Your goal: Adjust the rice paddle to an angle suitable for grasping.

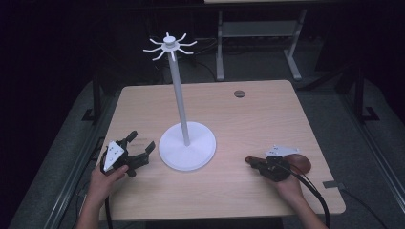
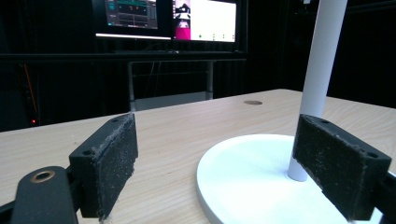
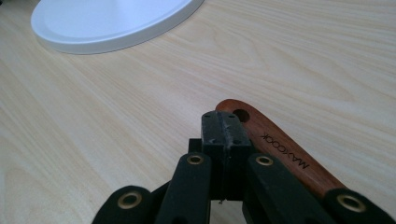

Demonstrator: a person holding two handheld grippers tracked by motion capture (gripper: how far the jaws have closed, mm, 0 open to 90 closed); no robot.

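A white stand [image 1: 180, 102] with a round base [image 1: 203, 150] and a crown of hooks [image 1: 169, 45] rises from the table's middle. My left gripper [image 1: 142, 141] rests just left of the base, open and empty. In the left gripper view its pads [image 2: 114, 163] frame the base [image 2: 252, 177] and the pole [image 2: 322, 60]. A brown wooden spoon [image 1: 298, 163] lies at the right front. My right gripper [image 1: 256, 164] sits over its handle, shut. In the right gripper view the handle [image 3: 280, 144], with a hole at its end, lies beside the closed jaws [image 3: 225, 123], not between them.
The light wooden table [image 1: 239, 119] has a round cable hole [image 1: 239, 93] at the back right. A metal desk frame [image 1: 258, 33] stands on the dark floor behind. Monitors [image 2: 173, 18] glow beyond the far edge in the left gripper view.
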